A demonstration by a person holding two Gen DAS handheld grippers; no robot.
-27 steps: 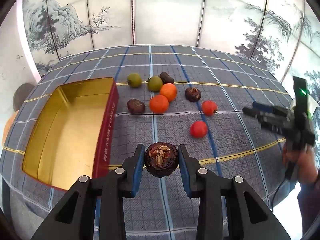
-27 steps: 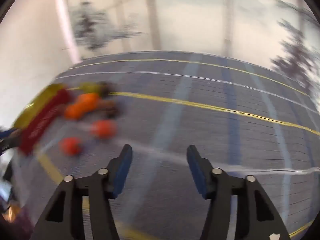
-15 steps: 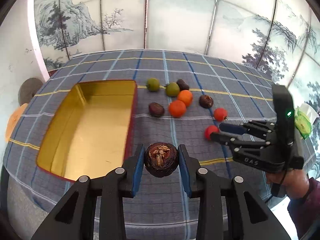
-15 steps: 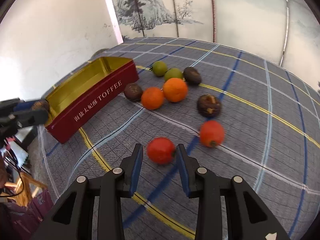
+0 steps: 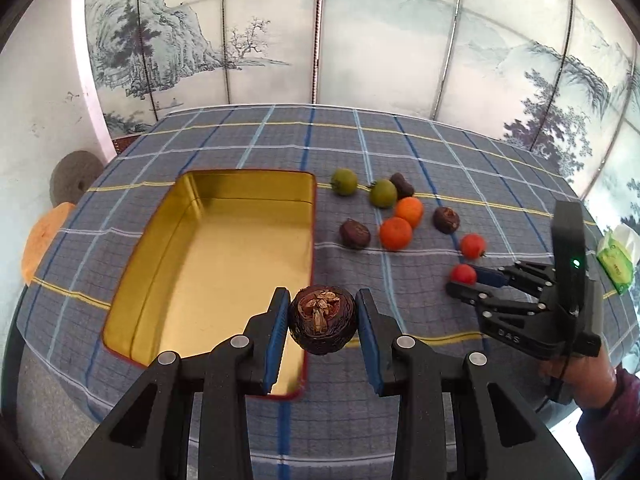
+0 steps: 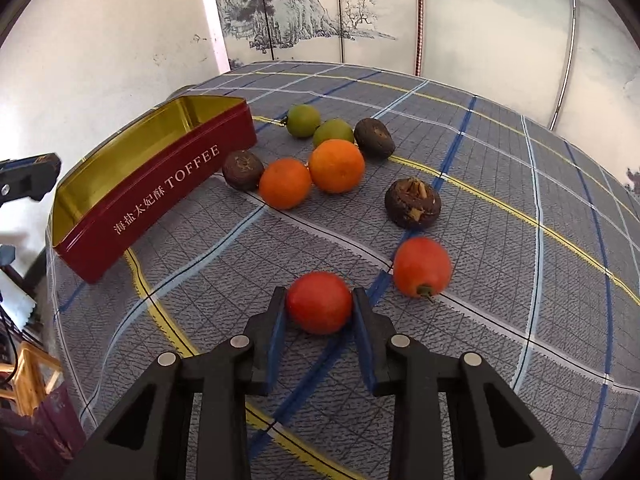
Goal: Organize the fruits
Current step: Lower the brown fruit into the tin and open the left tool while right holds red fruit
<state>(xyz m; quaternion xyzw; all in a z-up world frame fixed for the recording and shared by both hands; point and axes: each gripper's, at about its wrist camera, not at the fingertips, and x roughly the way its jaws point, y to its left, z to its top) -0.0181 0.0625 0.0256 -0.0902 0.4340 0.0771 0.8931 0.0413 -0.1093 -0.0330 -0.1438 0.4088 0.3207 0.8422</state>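
Note:
My left gripper is shut on a dark brown fruit and holds it above the near right edge of the open red toffee tin, whose gold inside holds nothing. My right gripper has its pads against a red tomato that rests on the cloth; it also shows in the left wrist view. A second red tomato, two oranges, two green fruits and three more brown fruits lie loose to the right of the tin.
The table wears a grey plaid cloth. A painted folding screen stands behind it. A green tissue pack lies at the right edge. A person's hand holds the right gripper.
My left gripper has carried the brown fruit left and now hangs over the tin's edge. My right gripper swung to the near tomato and closed its fingers against it.

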